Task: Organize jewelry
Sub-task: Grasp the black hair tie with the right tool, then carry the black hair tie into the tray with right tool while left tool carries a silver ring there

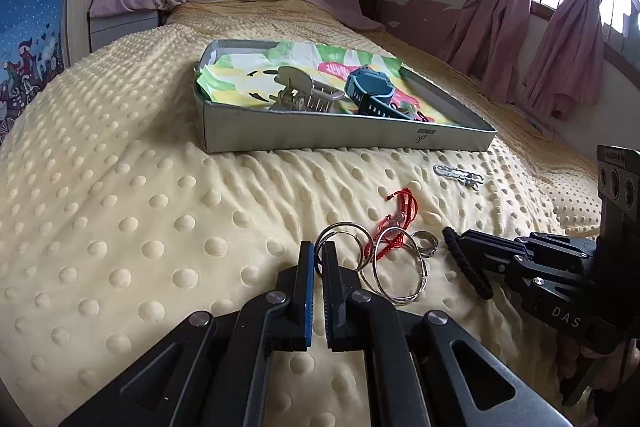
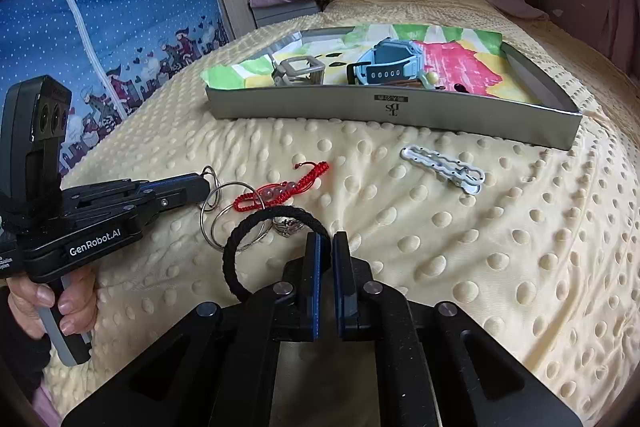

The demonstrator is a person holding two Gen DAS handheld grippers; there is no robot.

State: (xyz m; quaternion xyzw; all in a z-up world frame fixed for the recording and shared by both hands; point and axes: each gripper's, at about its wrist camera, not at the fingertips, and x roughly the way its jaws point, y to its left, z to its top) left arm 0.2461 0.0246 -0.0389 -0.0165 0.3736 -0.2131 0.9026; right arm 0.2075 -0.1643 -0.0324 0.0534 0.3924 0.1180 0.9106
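My left gripper (image 1: 319, 259) is nearly closed on the rim of a silver hoop (image 1: 340, 243), its pads either side of the wire at the near-left edge of the pile. My right gripper (image 2: 327, 247) is likewise pinched almost shut on the black braided hair tie (image 2: 266, 251), catching its right-hand arc.

The risk I see is tangling: the hoops overlap each other, and the red cord bracelet (image 2: 280, 193) lies across the larger hoop (image 1: 396, 271), with a small silver ring (image 1: 425, 243) just beside it. If I lift the hoop quickly, I may drag the bracelet or flick the ring into the bobbled yellow blanket (image 1: 140, 207). The hair tie is soft and could slip.

The bracelet's long axis runs from near-left to far-right in the right wrist view, tail ends toward the tray. Further out, the silver hair clip (image 2: 444, 167) lies well apart, long axis slanting left to right.

Beyond it sits the grey tray (image 2: 400, 111), holding a claw clip (image 1: 304, 89) and a blue watch (image 1: 370, 89).
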